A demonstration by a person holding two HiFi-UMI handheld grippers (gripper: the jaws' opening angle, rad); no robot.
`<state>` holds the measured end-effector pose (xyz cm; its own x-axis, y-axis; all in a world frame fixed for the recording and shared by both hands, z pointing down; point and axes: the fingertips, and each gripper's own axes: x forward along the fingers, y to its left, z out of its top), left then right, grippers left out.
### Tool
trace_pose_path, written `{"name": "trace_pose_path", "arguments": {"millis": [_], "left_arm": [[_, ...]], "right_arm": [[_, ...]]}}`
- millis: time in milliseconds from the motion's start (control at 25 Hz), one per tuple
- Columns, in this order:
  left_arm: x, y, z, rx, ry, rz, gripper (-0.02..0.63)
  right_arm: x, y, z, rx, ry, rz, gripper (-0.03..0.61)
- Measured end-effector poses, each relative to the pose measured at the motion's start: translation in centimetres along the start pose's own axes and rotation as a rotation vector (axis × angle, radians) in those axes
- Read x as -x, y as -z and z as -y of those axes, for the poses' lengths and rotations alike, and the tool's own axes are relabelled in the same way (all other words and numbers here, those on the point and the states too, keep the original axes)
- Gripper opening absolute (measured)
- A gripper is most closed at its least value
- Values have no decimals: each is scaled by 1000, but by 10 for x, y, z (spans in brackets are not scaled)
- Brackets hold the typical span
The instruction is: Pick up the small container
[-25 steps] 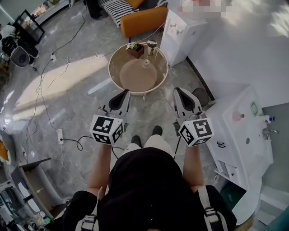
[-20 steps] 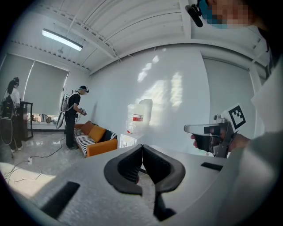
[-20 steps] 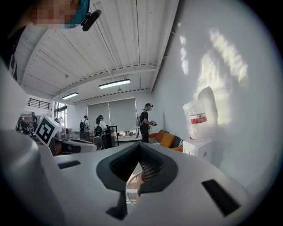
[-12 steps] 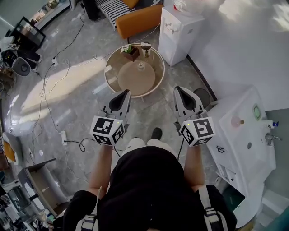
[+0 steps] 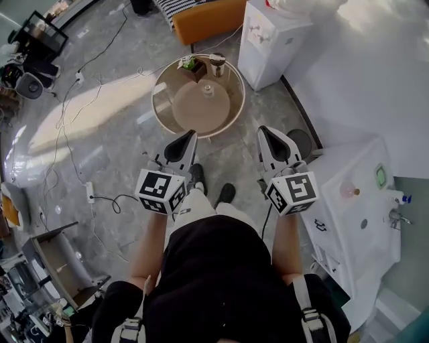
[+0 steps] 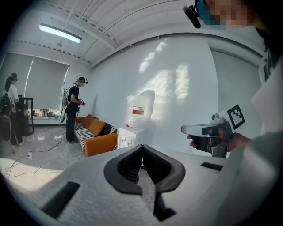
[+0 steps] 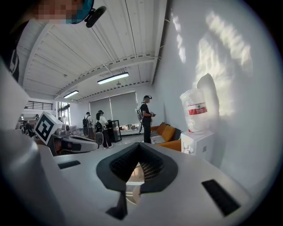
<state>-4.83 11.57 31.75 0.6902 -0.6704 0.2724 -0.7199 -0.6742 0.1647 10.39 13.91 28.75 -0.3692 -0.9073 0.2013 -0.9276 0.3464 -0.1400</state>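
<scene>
A round glass-topped table point(image 5: 169, 112) stands ahead of me on the grey floor. A small clear container point(image 5: 208, 88) sits near its middle. At its far rim are a lidded cup point(image 5: 216, 63) and a small planter box point(image 5: 190, 65). My left gripper point(image 5: 190, 136) point(image 6: 142, 146) is held level short of the table's near rim, shut and empty. My right gripper point(image 5: 263, 131) point(image 7: 139, 145) is level beside it, right of the table, tips together with nothing between them. Each gripper shows in the other's view: the right gripper point(image 6: 208, 130) and the left gripper point(image 7: 70, 143).
A white water dispenser point(image 5: 271, 40) with a bottle stands right of the table, an orange sofa point(image 5: 208, 20) behind it. Cables point(image 5: 100, 100) trail over the floor at left. A white counter with a sink point(image 5: 355, 201) runs along the right. People stand far off point(image 7: 146, 117).
The person has stepped forward, a foot now showing by the left gripper; the table looks slightly larger. Both grippers keep the same pose, shut.
</scene>
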Motion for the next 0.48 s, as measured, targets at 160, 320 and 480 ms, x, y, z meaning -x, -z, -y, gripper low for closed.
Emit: {"name": "trace_pose_path", "arguments": {"millis": [160, 320, 480], "left_arm": [[-16, 3, -24, 22, -3, -10, 18], [-43, -5, -55, 33, 15, 3, 18], [-74, -25, -90, 17, 50, 22, 18]], "right_arm": [[-24, 1, 3, 20, 7, -20, 3], [-58, -6, 11, 34, 25, -21, 3], [-101, -29, 16, 40, 18, 8, 3]]}}
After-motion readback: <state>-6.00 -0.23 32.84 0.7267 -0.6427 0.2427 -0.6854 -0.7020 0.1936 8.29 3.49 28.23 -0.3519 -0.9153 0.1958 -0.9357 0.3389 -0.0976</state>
